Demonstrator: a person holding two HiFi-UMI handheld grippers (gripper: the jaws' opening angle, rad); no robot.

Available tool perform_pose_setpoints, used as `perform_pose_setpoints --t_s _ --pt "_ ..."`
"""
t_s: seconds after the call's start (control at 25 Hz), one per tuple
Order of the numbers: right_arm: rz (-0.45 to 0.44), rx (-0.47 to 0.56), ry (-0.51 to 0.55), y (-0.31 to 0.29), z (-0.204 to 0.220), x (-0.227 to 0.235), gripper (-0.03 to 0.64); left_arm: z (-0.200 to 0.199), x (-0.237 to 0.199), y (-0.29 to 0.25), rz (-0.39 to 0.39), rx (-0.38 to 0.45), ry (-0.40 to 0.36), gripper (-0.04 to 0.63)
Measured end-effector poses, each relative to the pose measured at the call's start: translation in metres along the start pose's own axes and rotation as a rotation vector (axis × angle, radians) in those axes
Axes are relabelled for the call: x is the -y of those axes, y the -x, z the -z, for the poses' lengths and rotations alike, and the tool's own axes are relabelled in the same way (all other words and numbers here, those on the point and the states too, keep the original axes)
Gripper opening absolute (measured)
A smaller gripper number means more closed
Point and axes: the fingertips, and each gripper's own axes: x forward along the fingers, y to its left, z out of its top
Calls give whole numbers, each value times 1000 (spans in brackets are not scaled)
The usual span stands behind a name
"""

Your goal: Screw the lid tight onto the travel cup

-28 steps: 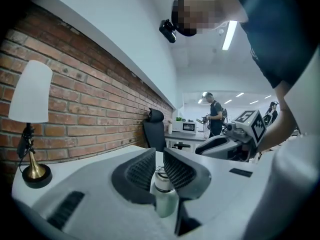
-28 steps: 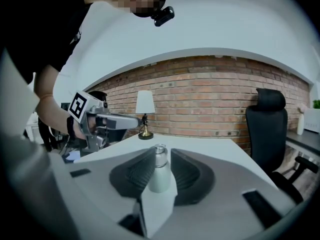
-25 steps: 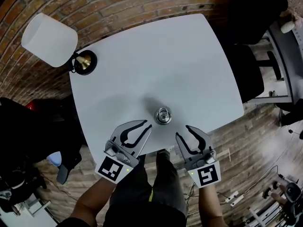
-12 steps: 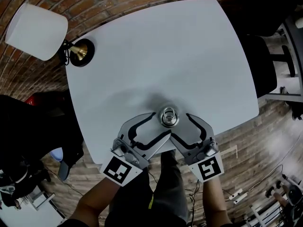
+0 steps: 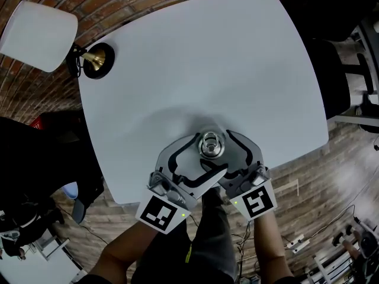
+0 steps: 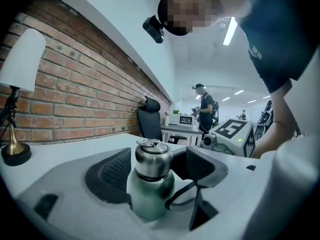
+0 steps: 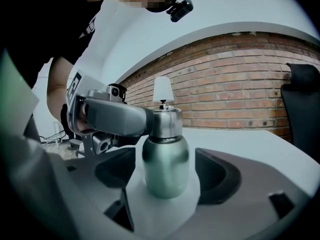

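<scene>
A small steel travel cup point(image 5: 209, 145) with its lid point(image 6: 152, 157) on top stands upright near the front edge of the white table point(image 5: 237, 70). My left gripper point(image 5: 198, 158) reaches in from the lower left and my right gripper point(image 5: 228, 152) from the lower right, and their jaws cross around the cup. In the left gripper view the cup point(image 6: 150, 184) stands between wide jaws that have just been opening. In the right gripper view the cup point(image 7: 165, 164) has a gap on each side to the pads point(image 7: 215, 176), and these jaws have also just been opening. A left finger point(image 7: 115, 118) lies beside the lid.
A lamp with a white shade point(image 5: 35, 34) and a brass base point(image 5: 95, 61) stands at the table's far left corner. A black office chair point(image 5: 349, 76) is to the right of the table. A brick wall runs behind it. The table's front edge is just below the cup.
Both grippers have moved forward from the table's front edge to either side of the cup. Their jaws have spread wider and now enclose it.
</scene>
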Motion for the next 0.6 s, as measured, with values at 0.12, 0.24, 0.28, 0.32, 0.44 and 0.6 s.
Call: perform_pose_setpoints --t_s 0.12,0.24,0.28,0.32,0.44,0.6 --pt "0 -6 14 -5 2 0 339 0 -1 -2 -30 6 -7 330" --pt "20 -11 8 -7 3 3 339 -2 -3 -6 -53 14 -35 330" --pt "28 -11 3 -7 3 3 338 -1 -4 -7 -57 12 -43 330" --pt "38 -10 -2 -8 3 3 339 0 -4 -8 -60 8 -50 328" --pt "58 2 -2 -9 1 4 337 1 -6 -9 -80 2 -62 322" --pt "67 26 -17 -11 1 3 337 3 -9 -11 -113 3 -70 274"
